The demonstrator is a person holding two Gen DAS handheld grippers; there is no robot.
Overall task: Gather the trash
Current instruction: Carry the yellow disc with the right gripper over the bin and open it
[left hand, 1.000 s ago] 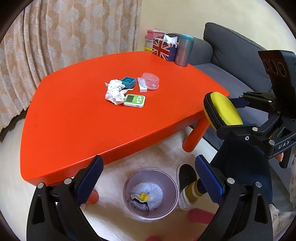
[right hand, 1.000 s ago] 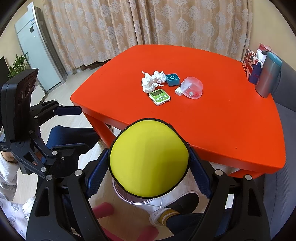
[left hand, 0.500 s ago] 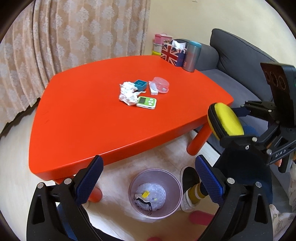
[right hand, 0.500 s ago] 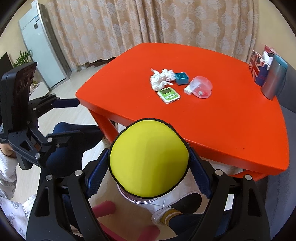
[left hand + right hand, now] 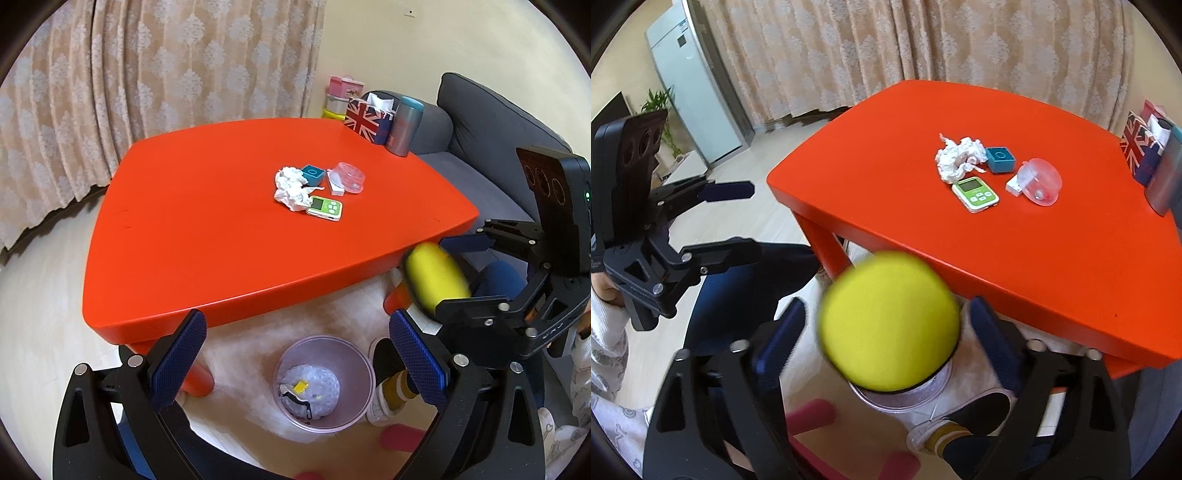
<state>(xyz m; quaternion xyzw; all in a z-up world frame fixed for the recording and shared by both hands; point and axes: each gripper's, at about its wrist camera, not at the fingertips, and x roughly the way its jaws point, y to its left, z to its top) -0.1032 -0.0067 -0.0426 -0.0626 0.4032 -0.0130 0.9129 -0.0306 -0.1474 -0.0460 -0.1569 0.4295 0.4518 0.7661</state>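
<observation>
A round yellow case with a black rim [image 5: 889,322] is blurred between the fingers of my right gripper [image 5: 886,314]. The jaws are opening and gaps show on both sides of the case, so the pads do not press on it. Right under it stands the clear waste bin [image 5: 905,400], beside the red table [image 5: 1052,240]. In the left wrist view the case [image 5: 434,278] hangs by the table's corner, to the upper right of the bin [image 5: 282,369], which holds some trash. My left gripper [image 5: 295,325] is open and empty above the bin. A crumpled white tissue [image 5: 291,188] lies on the table.
By the tissue lie a green timer [image 5: 325,208], a teal box [image 5: 313,174] and a clear plastic dome [image 5: 347,177]. A flag-print tissue box [image 5: 365,120] and a grey tumbler [image 5: 404,125] stand at the far corner. A grey sofa [image 5: 491,122] is behind; a person's socked foot [image 5: 391,384] rests beside the bin.
The right gripper's jaws have spread and the yellow case, firmly held before, now sits loose and blurred between them, slightly lower. Both grippers have shifted a little relative to the table.
</observation>
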